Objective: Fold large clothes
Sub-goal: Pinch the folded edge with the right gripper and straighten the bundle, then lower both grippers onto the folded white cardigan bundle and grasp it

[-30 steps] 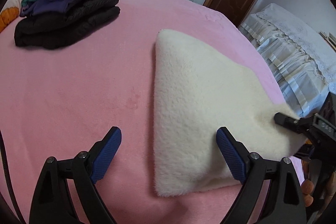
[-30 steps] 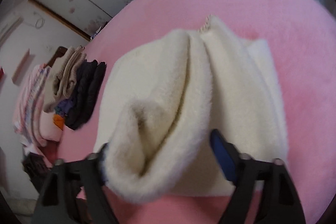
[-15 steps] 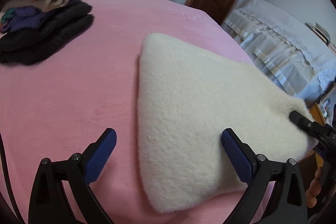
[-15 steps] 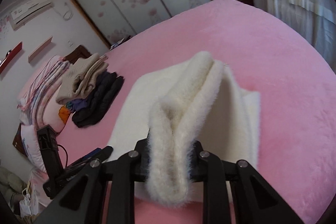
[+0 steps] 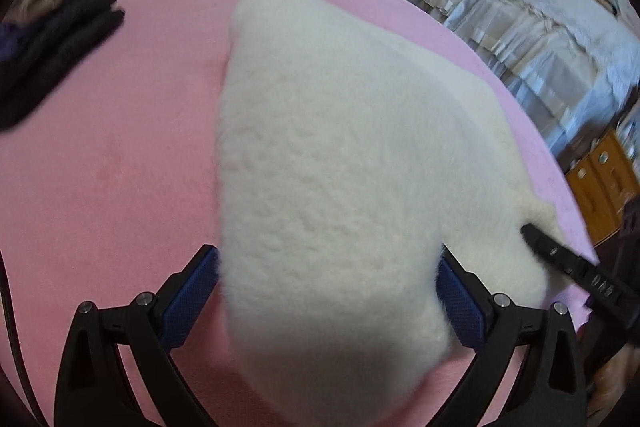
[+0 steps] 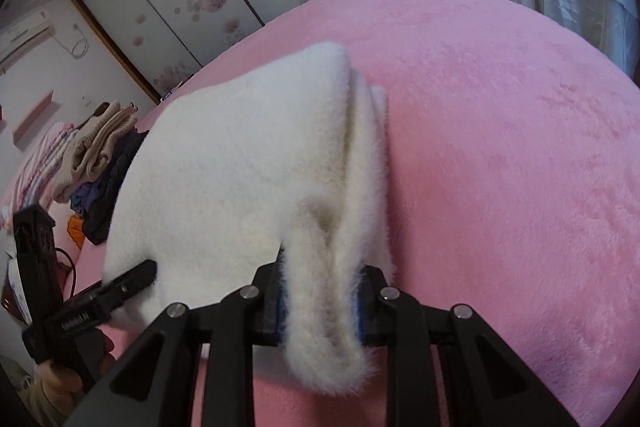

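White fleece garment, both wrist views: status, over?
Right gripper shut on white fleece garment, bunched corner. Left gripper open, straddling the near edge, not clamped. Garment folded on pink bed. Clothes stack well clear.

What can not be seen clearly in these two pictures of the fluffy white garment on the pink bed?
- Left wrist view: the near end of the fluffy white garment is blurred and cut off by the bottom edge.
- Left wrist view: the stack of folded dark and beige clothes is blurred and cut by the left edge.
- Right wrist view: the blue pads of the right gripper are mostly buried in the pinched fleece.
- Right wrist view: the garment hides part of that stack.
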{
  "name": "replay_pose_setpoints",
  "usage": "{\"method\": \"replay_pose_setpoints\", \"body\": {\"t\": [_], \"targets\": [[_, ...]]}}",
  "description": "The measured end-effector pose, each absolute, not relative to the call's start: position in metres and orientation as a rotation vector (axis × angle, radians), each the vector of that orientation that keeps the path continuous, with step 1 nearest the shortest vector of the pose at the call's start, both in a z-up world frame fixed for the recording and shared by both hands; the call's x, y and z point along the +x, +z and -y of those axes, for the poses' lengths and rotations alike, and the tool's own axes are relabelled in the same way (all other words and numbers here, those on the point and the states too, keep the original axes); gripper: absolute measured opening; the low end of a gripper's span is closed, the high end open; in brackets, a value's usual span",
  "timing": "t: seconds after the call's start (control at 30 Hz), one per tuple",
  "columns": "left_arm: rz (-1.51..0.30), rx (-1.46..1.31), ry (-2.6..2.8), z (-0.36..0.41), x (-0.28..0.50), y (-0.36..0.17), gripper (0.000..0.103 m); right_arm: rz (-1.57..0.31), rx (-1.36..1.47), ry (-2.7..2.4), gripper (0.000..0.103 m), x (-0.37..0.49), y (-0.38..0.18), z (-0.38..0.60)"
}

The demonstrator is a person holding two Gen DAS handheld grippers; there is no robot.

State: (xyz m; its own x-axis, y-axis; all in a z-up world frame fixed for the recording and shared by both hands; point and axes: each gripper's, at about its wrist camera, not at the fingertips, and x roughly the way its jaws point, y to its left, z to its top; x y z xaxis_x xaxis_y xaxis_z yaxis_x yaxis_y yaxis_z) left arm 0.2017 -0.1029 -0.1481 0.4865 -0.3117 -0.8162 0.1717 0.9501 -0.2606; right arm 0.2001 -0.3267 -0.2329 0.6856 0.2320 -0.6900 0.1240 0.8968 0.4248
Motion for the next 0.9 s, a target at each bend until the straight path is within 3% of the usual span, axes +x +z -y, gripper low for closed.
{"method": "replay_pose_setpoints", "body": {"t": [0.17, 0.23, 0.57, 0.9], "targets": [[-0.999, -0.250, -0.321, 0.077, 0.191, -0.122, 0.101, -0.864, 0.400, 0.080, 0.031, 0.208, -0.217, 0.319], [-0.931, -0.285, -0.312, 0.060, 0.177, -0.105, 0.101, -0.874, 0.381, 0.056, 0.041, 0.208, -0.210, 0.317], [-1.004, -0.188, -0.186, 0.033, 0.173, -0.130, 0.100, -0.879, 0.346, 0.001, 0.043, 0.198, -0.209, 0.317], [-0.967, -0.161, -0.302, 0.045, 0.225, -0.072, 0.099, -0.837, 0.288, 0.035, 0.047, 0.231, -0.149, 0.322]]}}
